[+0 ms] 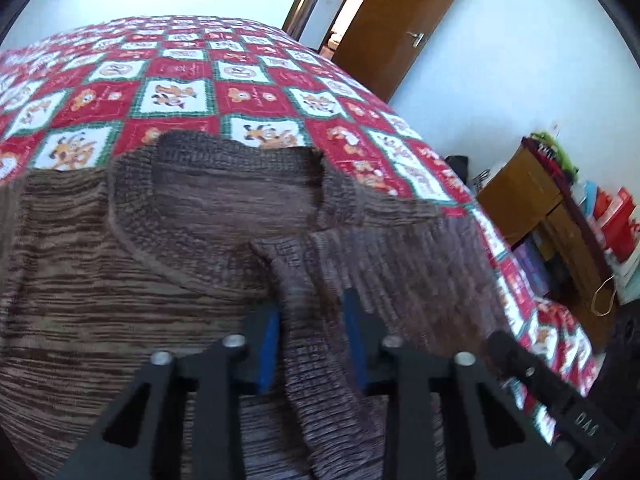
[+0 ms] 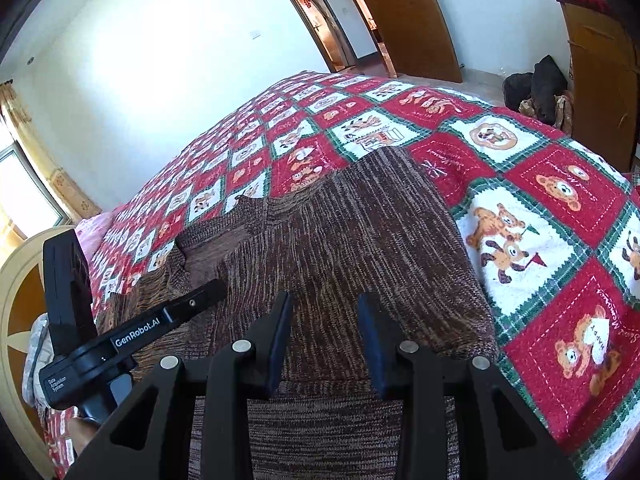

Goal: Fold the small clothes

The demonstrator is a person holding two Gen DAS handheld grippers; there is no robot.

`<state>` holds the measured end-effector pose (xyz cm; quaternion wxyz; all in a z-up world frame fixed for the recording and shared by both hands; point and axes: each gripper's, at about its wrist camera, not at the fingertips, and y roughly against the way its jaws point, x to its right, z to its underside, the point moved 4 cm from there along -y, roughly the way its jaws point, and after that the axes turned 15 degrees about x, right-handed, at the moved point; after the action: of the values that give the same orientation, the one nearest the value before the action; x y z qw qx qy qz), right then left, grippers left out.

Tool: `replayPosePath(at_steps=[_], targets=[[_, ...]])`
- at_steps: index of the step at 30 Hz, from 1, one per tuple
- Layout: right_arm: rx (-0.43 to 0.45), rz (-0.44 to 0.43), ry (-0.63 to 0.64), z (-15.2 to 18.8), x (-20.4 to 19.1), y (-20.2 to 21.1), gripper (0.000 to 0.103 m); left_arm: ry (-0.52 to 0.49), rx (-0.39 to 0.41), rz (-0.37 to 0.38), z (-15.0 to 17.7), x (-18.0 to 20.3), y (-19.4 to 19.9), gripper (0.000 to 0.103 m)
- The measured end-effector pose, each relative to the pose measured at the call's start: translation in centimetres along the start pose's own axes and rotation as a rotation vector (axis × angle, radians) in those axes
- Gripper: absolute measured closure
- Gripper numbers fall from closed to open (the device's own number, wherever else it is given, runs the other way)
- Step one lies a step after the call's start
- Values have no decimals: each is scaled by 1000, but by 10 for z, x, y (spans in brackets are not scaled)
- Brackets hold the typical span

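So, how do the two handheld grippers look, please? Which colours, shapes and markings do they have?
Both are matte black. The left gripper has bright blue pads; the right gripper has darker navy pads. Each finger sits on angular black links with triangular cut-outs and round silver pivot pins. In the right wrist view, the left unit's body carries white lettering, "GenRobot.AI".

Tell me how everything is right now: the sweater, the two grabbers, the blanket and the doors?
sweater: spread on the bed, part folded over, neck hole facing up.
left gripper: fold of sweater between its fingers; grip unclear.
right gripper: jaws apart over the sweater, holding nothing.
blanket: lying flat under the sweater.
door: open.
far door: open.
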<state>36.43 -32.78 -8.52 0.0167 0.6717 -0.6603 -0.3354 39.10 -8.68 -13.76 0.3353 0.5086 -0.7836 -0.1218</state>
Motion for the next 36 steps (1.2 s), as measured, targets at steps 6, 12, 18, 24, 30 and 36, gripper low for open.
replayPosePath(at_steps=[6,12,18,24,30,36], targets=[[13,23,-31,-3,9,3,67,-24,33,9,4,7,7,97],[58,1,-30,-9,6,12,67,-17,68,16,-20,3,24,97],[65,-30,-25,-10,0,14,67,-45,79,-67,-32,-22,30,97],[52,-24,-46,-9,5,11,68,-75,11,-139,-21,-44,15,96],[172,55,-133,-27,32,32,68,-193,36,-218,-11,-38,11,89],[245,103,-132,-37,41,46,68,-270,144,-335,-21,-32,52,57]])
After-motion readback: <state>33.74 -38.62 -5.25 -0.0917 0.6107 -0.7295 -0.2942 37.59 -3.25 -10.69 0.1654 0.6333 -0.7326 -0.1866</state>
